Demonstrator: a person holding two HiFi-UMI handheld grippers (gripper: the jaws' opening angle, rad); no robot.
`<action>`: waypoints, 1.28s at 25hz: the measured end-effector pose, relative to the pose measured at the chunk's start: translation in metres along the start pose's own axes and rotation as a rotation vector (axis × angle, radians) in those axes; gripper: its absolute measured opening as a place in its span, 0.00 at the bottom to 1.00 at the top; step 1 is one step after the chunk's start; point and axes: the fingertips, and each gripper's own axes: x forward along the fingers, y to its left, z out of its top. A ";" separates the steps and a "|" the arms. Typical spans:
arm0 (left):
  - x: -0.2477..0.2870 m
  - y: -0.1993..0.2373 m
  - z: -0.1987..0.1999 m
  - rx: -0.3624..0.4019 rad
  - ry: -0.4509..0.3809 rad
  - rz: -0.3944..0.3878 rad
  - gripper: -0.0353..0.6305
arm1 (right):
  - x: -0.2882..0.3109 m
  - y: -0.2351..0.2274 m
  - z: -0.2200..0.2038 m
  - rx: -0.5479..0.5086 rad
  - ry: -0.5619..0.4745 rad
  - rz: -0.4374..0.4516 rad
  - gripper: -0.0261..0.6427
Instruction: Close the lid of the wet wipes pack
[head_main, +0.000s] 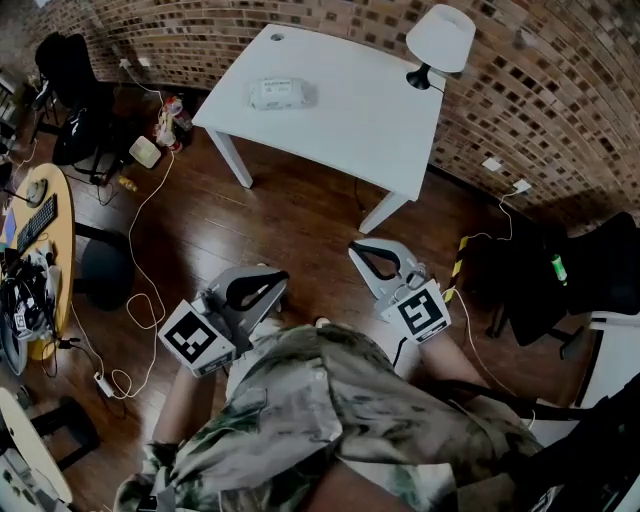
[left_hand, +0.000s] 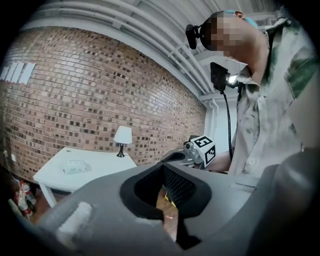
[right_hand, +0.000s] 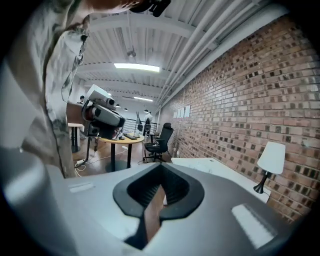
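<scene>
The wet wipes pack (head_main: 272, 93) lies flat on the white table (head_main: 350, 110) by the brick wall; in the left gripper view the wet wipes pack (left_hand: 75, 167) is small and far off, and its lid state cannot be made out. Both grippers hang close to my body over the wooden floor, well short of the table. My left gripper (head_main: 278, 278) (left_hand: 162, 166) has its jaws together with nothing between them. My right gripper (head_main: 357, 247) (right_hand: 161, 166) is likewise shut and empty. The pack does not show in the right gripper view.
A white table lamp (head_main: 440, 40) stands on the table's far right corner. A black office chair (head_main: 585, 270) is at the right. At the left are a round yellow desk (head_main: 45, 215) with gear and another black chair (head_main: 75, 90). Cables (head_main: 140, 290) trail across the floor.
</scene>
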 end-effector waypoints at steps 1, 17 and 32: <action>0.001 -0.013 -0.005 0.000 0.016 0.009 0.05 | -0.008 0.007 -0.002 -0.001 -0.005 0.015 0.05; -0.095 -0.129 -0.021 0.057 0.038 0.051 0.05 | -0.055 0.148 0.043 -0.028 -0.094 0.113 0.05; -0.283 -0.209 -0.097 0.017 0.030 -0.022 0.05 | -0.067 0.341 0.076 0.008 -0.050 0.010 0.05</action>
